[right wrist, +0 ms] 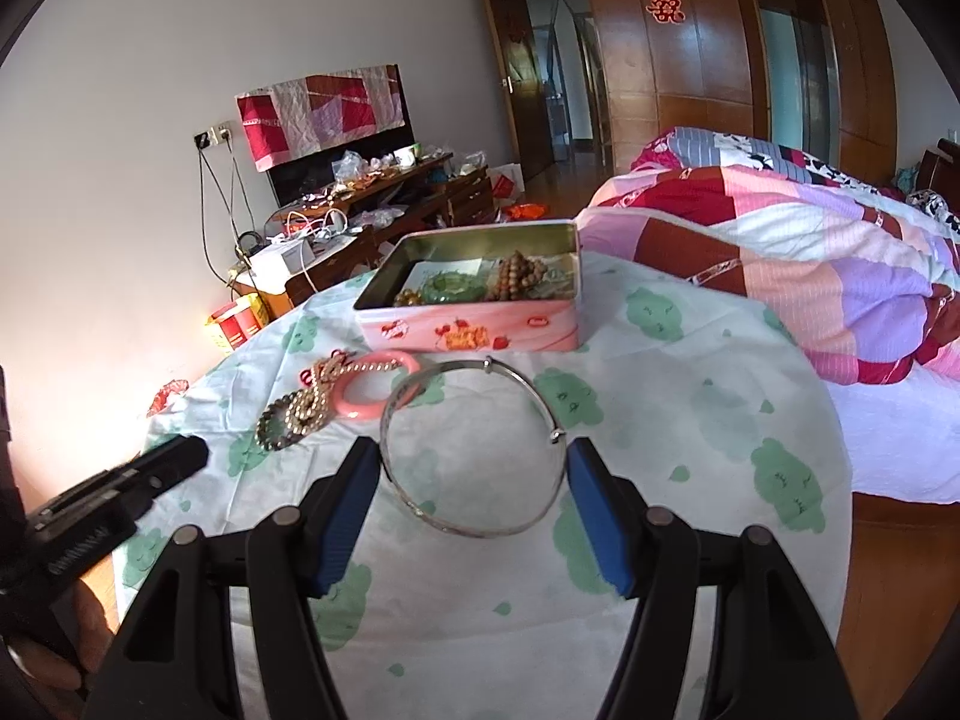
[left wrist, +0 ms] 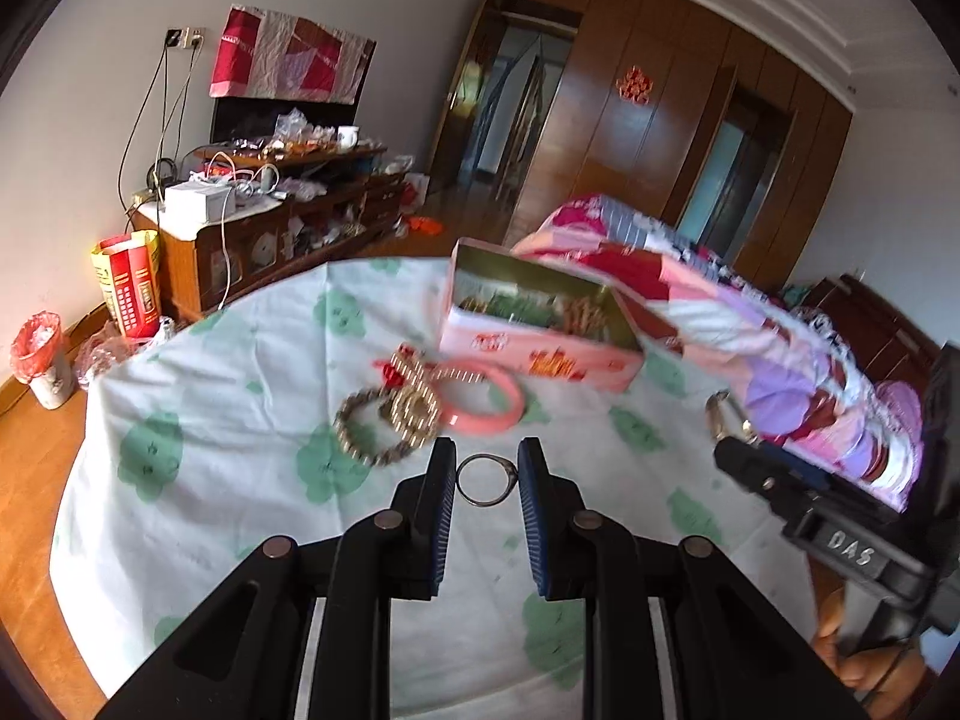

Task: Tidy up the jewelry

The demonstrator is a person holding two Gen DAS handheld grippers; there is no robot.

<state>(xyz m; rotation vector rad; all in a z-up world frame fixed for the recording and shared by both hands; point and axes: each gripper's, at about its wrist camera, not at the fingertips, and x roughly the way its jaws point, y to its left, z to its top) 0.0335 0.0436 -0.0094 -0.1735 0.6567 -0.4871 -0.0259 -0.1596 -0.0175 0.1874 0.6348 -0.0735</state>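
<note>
Two grippers work over a round table (right wrist: 690,420) spread with a white cloth printed in green. One, the left gripper (left wrist: 486,474), pinches a small metal ring (left wrist: 483,480) between its blue pads. Its partner, the right gripper (right wrist: 474,474), clamps a large silver bangle (right wrist: 474,450) across its width. Beyond them lie a pink bangle (right wrist: 372,390), a beaded bracelet (left wrist: 366,432) and a gold chain (right wrist: 318,396), near an open pink tin (right wrist: 468,330) holding more beads.
</note>
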